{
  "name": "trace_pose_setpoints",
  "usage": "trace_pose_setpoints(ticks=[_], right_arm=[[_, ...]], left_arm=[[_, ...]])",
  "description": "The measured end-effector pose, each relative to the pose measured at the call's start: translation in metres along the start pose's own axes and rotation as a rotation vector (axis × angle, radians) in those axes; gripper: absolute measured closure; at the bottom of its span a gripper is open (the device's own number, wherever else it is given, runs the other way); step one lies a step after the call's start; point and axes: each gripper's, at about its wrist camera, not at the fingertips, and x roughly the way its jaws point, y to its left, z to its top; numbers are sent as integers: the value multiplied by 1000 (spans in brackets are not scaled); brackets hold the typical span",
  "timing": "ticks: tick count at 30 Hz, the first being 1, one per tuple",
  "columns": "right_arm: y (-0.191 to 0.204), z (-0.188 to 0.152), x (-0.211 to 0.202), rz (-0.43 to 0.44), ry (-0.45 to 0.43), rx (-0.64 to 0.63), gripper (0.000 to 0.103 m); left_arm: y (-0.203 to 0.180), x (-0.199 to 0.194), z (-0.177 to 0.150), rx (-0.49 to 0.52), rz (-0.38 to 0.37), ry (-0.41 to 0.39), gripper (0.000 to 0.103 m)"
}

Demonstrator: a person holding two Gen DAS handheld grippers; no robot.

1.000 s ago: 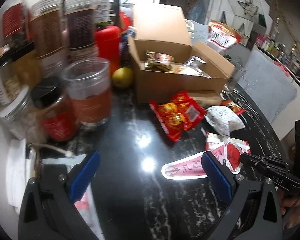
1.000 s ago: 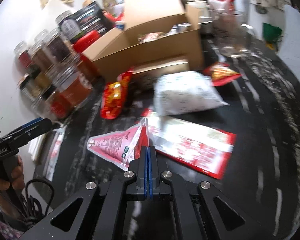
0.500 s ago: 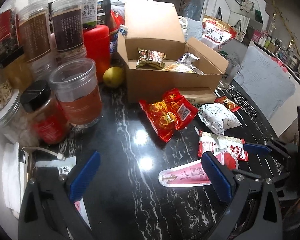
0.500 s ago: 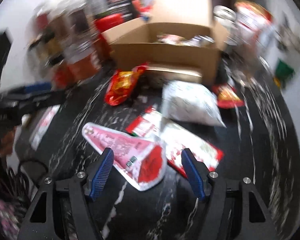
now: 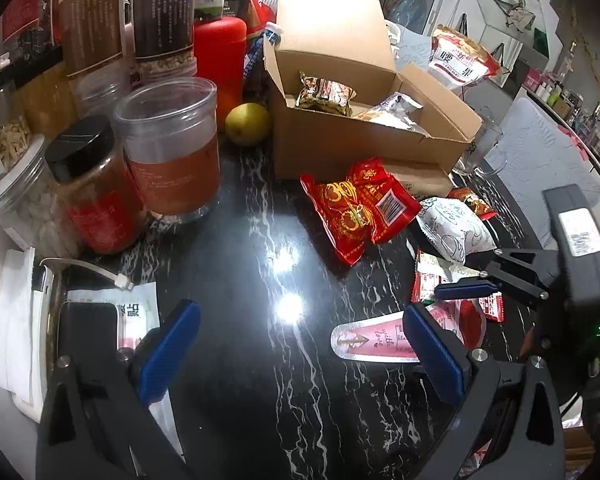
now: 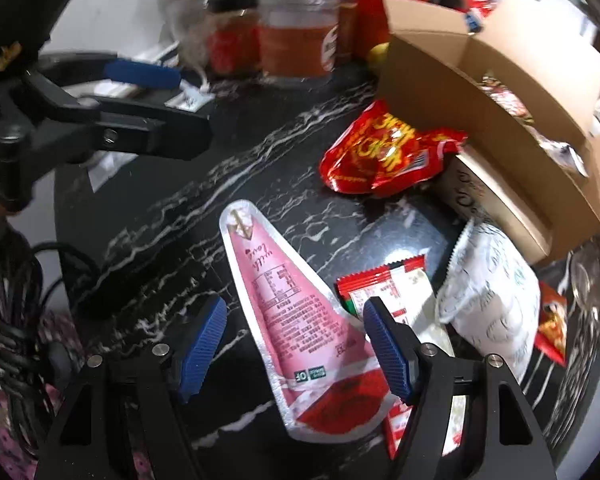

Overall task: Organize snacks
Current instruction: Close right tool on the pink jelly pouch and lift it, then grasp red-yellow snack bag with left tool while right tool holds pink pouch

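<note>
Right gripper [image 6: 296, 344] sprung apart from fully pinched a second ago, now straddling the pink cone pouch [image 6: 296, 320] flat on the table, pads clear of it. Regrasp likely before boxing. Left gripper [image 5: 300, 352] spread, empty, near the pouch's tip. Cardboard box [image 6: 500, 132] beyond the pouch; bare marble [image 6: 160, 216] left of it.

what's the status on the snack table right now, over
Both grippers open, holding nothing. Right gripper straddles the pink cone pouch, pads clear. Pouch flat on the table, partly overlapping a red-and-white packet.
</note>
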Motion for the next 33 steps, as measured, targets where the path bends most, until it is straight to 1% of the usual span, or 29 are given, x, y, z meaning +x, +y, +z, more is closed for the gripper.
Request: trace_pose_setpoints(ticks=[2,3,6,7,8,9,10,11,12,13,14,16,18,22,25,29,33], right_arm=[[0,3,7,-4,33,-29,28],[1,5,9,-12,42,-41,25],[6,7,15,-46,69,-90,24],[9,7,15,-54,65,-109,33],[10,7,14,-45,54,-107,47],[10,9,15,2,56,-96,57],[10,9,15,18,64,-77,60],[14,8,14,0,57,-98,63],[18,8,14,-11,52,-116,70],[20,8,13,-21,48,-113,75],[19,7,13,-25,40,-91,77],[16,6,11,-6,22,-48,82],[11,2,5,16,-3,4,83],[6,-10,-2,17,-33,79,83],[0,-18,-13,36,-80,160,83],[-12,-32,-33,21,-133,264,83],[-24,-51,-45,-8,-162,363,83]], left_arm=[[-2,2,0,4,-1,10,0],[-3,4,0,6,0,14,0],[-3,5,2,8,11,17,0],[-2,5,2,4,15,16,0],[-1,5,3,0,14,16,0],[0,5,4,-5,14,16,0],[2,5,5,-11,16,15,0],[3,5,5,-14,21,13,0],[3,5,5,-15,26,11,0],[4,4,5,-15,32,9,0],[4,4,6,-16,35,8,0],[5,3,5,-21,34,4,0],[5,1,6,-25,34,-3,0],[1,3,9,-19,31,-8,0],[-4,4,13,-9,21,-13,0],[-16,13,20,14,2,-8,0],[-32,26,26,43,-32,7,0]])
